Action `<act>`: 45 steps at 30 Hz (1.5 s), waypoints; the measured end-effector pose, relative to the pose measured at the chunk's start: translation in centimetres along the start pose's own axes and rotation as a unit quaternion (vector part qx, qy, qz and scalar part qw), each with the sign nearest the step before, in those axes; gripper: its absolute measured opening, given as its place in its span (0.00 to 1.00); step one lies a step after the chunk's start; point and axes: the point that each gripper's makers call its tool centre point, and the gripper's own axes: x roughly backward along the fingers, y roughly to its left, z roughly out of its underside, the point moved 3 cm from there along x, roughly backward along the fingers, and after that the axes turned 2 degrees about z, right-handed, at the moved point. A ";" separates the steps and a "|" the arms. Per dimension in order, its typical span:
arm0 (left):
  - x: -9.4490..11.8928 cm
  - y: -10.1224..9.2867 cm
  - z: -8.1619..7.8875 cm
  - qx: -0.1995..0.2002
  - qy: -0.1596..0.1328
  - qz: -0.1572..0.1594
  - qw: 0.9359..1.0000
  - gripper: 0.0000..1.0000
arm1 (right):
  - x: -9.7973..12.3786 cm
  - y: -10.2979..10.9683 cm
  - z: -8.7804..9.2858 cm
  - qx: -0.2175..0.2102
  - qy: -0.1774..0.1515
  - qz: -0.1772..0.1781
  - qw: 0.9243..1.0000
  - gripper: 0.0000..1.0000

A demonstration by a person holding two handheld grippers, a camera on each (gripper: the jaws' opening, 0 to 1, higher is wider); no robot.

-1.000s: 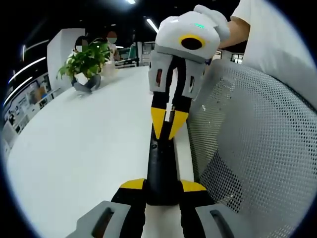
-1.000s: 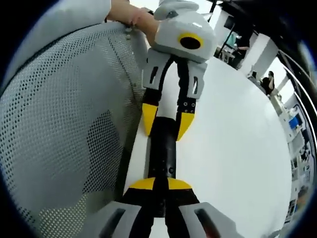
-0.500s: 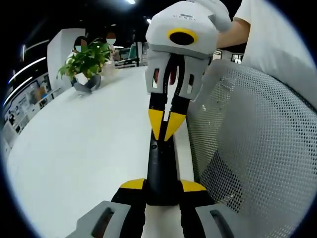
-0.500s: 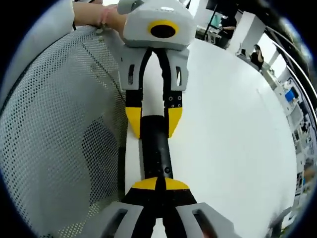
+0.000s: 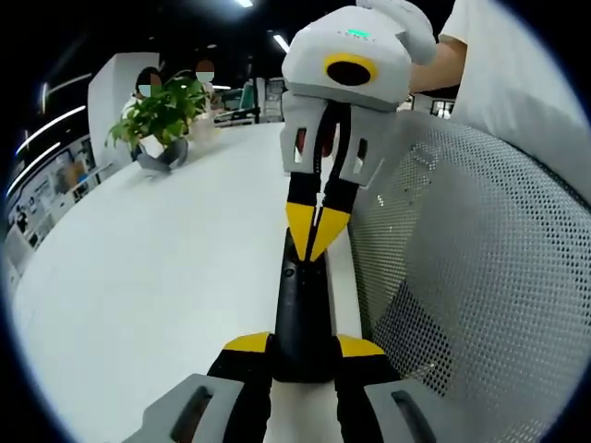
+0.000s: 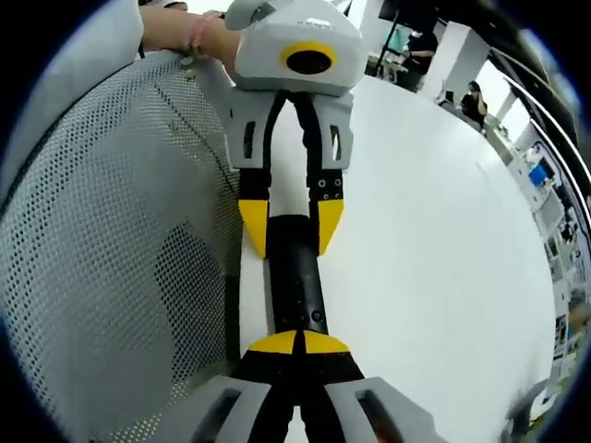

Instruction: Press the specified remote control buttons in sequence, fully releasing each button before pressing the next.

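Observation:
A long black remote (image 5: 300, 309) lies lengthwise over the white table (image 5: 148, 277), near its edge. My left gripper (image 5: 303, 346) is shut on the remote's near end, one yellow tip on each side. My right gripper (image 5: 314, 231) comes down from above with its yellow tips shut together, resting on the remote's upper face near the far end. In the right gripper view, the right gripper (image 6: 300, 343) has its tips joined on top of the remote (image 6: 294, 277). Beyond it, the left gripper (image 6: 289, 226) clamps the other end.
A grey mesh chair back (image 5: 462, 277) (image 6: 111, 231) stands right beside the table edge and the remote. A potted plant (image 5: 162, 120) sits at the table's far left. A person's hand (image 6: 199, 37) holds the left gripper. People stand far off (image 6: 476, 97).
The right gripper's body has swung slightly right and back down; its shut tips stay on the remote. The left gripper keeps its hold.

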 end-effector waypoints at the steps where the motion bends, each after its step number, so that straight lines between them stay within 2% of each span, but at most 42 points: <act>1: 0.0 0.0 0.0 0.000 0.000 0.000 1.000 0.24 | 0.0 0.0 -0.1 -0.018 0.003 -0.007 1.000 0.00; 2: 0.0 0.0 0.0 -0.001 0.000 0.000 1.000 0.24 | 0.0 -0.1 -0.1 -0.030 0.006 -0.012 0.999 0.00; 4: 0.0 0.0 0.0 -0.001 0.001 0.001 1.000 0.24 | 0.0 -0.4 -0.1 -0.023 0.004 -0.016 1.000 0.00; 6: 0.0 0.0 0.0 -0.001 0.001 0.001 1.000 0.24 | 0.2 -0.3 0.1 -0.026 -0.010 -0.024 0.999 0.00; 9: 0.0 0.0 0.0 0.000 0.000 0.000 1.000 0.24 | 0.4 -0.3 0.2 -0.061 -0.032 -0.035 0.997 0.00; 11: 0.0 0.0 0.0 0.000 0.000 0.000 1.000 0.24 | 0.5 -0.4 0.5 -0.070 -0.024 -0.037 0.997 0.00; 19: 0.0 0.0 0.0 0.001 -0.002 0.001 1.000 0.24 | 0.5 -0.4 0.8 -0.060 -0.008 -0.025 0.998 0.00; 21: 0.0 0.0 0.0 0.001 -0.002 0.001 1.000 0.24 | 0.4 -0.4 0.7 -0.026 0.004 -0.012 1.000 0.00; 24: 0.0 0.0 0.0 0.001 -0.002 0.002 1.000 0.24 | 0.3 -0.2 0.6 -0.004 0.014 0.003 1.000 0.00; 26: 0.0 0.0 0.0 0.001 -0.001 0.002 1.000 0.24 | 0.4 -0.2 0.8 -0.009 0.008 0.004 1.000 0.00; 29: 0.0 0.0 0.0 0.000 -0.001 0.001 1.000 0.24 | 0.6 -0.4 0.9 -0.044 -0.022 -0.008 0.999 0.00; 31: 0.0 0.0 0.0 0.001 -0.001 0.001 1.000 0.24 | 0.7 -0.4 1.1 -0.042 -0.027 -0.010 0.999 0.00; 35: 0.0 0.1 0.0 0.002 -0.002 0.000 1.000 0.24 | 0.7 -0.4 1.2 -0.030 -0.018 -0.015 0.999 0.00; 45: 0.0 0.1 0.0 0.002 -0.002 0.001 1.000 0.24 | 1.0 -0.4 1.5 -0.038 -0.014 -0.001 0.999 0.00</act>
